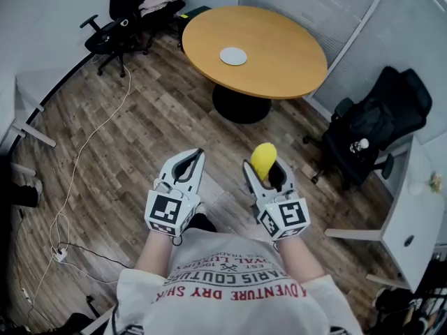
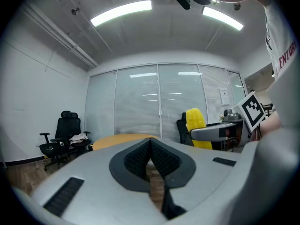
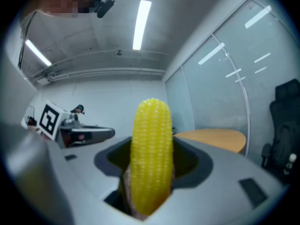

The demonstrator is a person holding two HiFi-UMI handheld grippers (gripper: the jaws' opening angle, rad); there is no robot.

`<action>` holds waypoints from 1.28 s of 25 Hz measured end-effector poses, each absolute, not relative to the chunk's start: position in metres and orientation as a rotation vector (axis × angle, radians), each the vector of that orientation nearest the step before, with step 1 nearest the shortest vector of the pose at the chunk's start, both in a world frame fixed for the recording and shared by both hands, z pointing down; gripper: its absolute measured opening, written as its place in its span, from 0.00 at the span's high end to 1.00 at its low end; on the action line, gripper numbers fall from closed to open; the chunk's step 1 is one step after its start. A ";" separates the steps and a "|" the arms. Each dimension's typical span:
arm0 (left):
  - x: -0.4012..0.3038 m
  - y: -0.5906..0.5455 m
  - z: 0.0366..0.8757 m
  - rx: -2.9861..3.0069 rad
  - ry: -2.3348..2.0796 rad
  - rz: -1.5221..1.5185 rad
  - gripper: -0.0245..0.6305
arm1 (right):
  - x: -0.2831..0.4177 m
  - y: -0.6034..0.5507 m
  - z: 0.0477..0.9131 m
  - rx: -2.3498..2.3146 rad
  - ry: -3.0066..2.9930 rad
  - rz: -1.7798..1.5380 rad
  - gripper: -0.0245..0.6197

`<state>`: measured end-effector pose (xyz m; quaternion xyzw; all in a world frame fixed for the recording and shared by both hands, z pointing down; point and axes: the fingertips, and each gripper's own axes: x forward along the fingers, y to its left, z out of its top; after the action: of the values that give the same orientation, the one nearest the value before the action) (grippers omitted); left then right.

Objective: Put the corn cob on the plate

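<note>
- The right gripper (image 1: 265, 174) is clamped on a yellow corn cob (image 1: 263, 158), whose tip pokes past the jaws.
- The left gripper (image 1: 198, 153) is closed and empty.
- The white plate (image 1: 233, 56) sits well apart on the round surface (image 1: 286, 65).

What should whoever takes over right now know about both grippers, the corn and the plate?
Right gripper: shut on the corn, which stands upright with its tip above the gripper.
Left gripper: shut, empty, held beside the right one.
Plate: bare, on the round table across the floor ahead, well out of reach from here.
Done: corn picked up.
Left: walk to the table, lower the corn onto the plate, open the right gripper and pull back.
</note>
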<state>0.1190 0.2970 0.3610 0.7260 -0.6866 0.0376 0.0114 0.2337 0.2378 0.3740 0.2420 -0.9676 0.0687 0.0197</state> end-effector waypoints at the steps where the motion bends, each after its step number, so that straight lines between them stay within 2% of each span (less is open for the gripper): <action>1: 0.107 0.290 0.360 2.270 -2.136 0.116 0.91 | 0.223 0.231 0.373 0.760 -2.999 0.214 0.54; 11: 0.002 0.241 0.363 2.287 -2.062 0.084 0.91 | 0.129 0.179 0.376 0.872 -2.950 0.247 0.54; 22: -0.045 0.183 0.382 2.276 -2.029 0.087 0.91 | 0.076 0.113 0.394 0.860 -2.928 0.339 0.54; 32: -0.085 0.065 0.383 2.214 -2.092 0.140 0.91 | 0.032 -0.012 0.400 0.767 -2.952 0.406 0.54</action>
<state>-0.0849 0.0651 0.3831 0.7252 -0.6854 0.0459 0.0460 0.0323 -0.0118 0.3999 0.2491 -0.9589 0.1320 0.0323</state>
